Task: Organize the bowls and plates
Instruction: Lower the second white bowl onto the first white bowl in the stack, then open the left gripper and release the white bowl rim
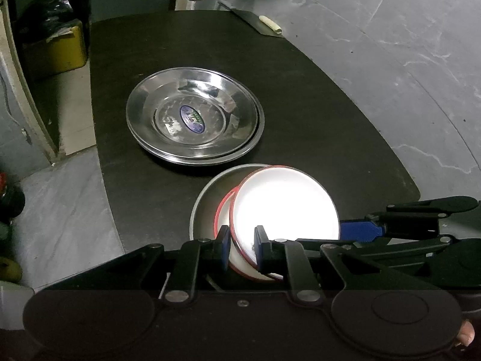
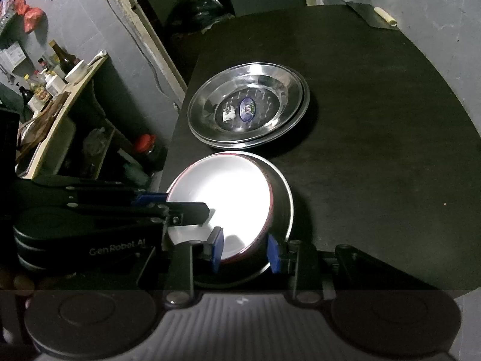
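A white bowl with a red rim [image 1: 285, 207] sits tilted inside a grey-rimmed bowl [image 1: 204, 210] at the near edge of the dark table [image 1: 315, 105]. My left gripper [image 1: 243, 248] is shut on the near rim of the red-rimmed bowl. In the right wrist view my right gripper [image 2: 245, 252] straddles the near rims of the white bowl [image 2: 228, 198] and the grey bowl [image 2: 284, 207] with a visible gap, open. Two stacked steel plates [image 1: 192, 117] lie behind the bowls; they also show in the right wrist view [image 2: 249, 105].
A cleaver with a pale handle [image 1: 258, 21] lies at the table's far edge. A yellow box [image 1: 54, 48] stands on the floor to the left. A shelf with bottles [image 2: 51, 78] and a red-capped jar [image 2: 145, 144] stand left of the table.
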Tool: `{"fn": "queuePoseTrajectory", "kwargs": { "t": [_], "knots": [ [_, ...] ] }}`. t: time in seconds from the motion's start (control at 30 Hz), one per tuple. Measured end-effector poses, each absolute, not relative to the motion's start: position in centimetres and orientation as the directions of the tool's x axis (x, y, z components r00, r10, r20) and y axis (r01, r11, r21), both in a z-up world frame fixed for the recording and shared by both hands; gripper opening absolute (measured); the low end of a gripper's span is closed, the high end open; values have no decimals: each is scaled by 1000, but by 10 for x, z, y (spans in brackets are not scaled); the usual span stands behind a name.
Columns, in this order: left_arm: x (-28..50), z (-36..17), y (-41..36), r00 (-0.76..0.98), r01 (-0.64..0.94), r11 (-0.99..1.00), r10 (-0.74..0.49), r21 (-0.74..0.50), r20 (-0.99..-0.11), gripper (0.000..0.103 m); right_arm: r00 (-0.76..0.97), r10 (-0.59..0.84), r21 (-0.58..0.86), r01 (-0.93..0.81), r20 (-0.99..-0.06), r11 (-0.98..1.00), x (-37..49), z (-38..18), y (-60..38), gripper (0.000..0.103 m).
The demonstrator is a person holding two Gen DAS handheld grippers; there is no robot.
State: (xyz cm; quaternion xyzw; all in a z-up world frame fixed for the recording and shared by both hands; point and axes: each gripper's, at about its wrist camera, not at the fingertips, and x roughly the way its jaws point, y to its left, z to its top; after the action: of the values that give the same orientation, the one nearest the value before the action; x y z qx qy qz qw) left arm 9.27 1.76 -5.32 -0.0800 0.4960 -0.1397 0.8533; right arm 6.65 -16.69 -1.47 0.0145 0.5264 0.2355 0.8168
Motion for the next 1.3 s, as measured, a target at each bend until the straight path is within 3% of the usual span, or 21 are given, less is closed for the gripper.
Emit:
{"fn": "queuePoseTrajectory", "kwargs": {
  "t": [0.17, 0.47, 0.53, 0.67, 0.73, 0.87, 1.0, 1.03, 1.3],
  "knots": [
    [91, -49, 18, 483, 147, 959, -284, -243, -828, 26, 336, 400, 269, -375, -853, 887, 67, -14, -168, 36],
    [91, -57, 28, 472, 106, 954, -296, -280, -831, 29, 344, 402, 266, -379, -849, 886, 66, -14, -168, 37],
    [90, -55, 31, 486, 108, 949, -310, -296, -817, 38, 355, 399, 259, -381, -845, 888, 64, -12, -168, 38],
    [85, -48, 35, 519, 118, 938, -337, -325, -785, 49, 409, 389, 231, -384, -825, 894, 57, -1, -172, 51],
    [82, -43, 37, 546, 103, 946, -312, -307, -778, 74, 438, 387, 223, -380, -812, 898, 54, 6, -177, 60],
    [77, -34, 47, 594, 56, 962, -246, -266, -766, 82, 490, 356, 194, -351, -796, 916, 51, 15, -187, 74],
    [73, -33, 59, 612, -15, 971, -179, -237, -771, 101, 521, 319, 173, -309, -792, 935, 52, 16, -196, 98],
    [72, -35, 61, 610, -36, 974, -156, -224, -777, 102, 526, 307, 165, -300, -793, 940, 53, 16, -197, 103],
    [70, -55, 71, 541, -123, 979, -71, -163, -838, 102, 487, 163, 55, -229, -858, 972, 64, -9, -202, 103]
  ]
}}
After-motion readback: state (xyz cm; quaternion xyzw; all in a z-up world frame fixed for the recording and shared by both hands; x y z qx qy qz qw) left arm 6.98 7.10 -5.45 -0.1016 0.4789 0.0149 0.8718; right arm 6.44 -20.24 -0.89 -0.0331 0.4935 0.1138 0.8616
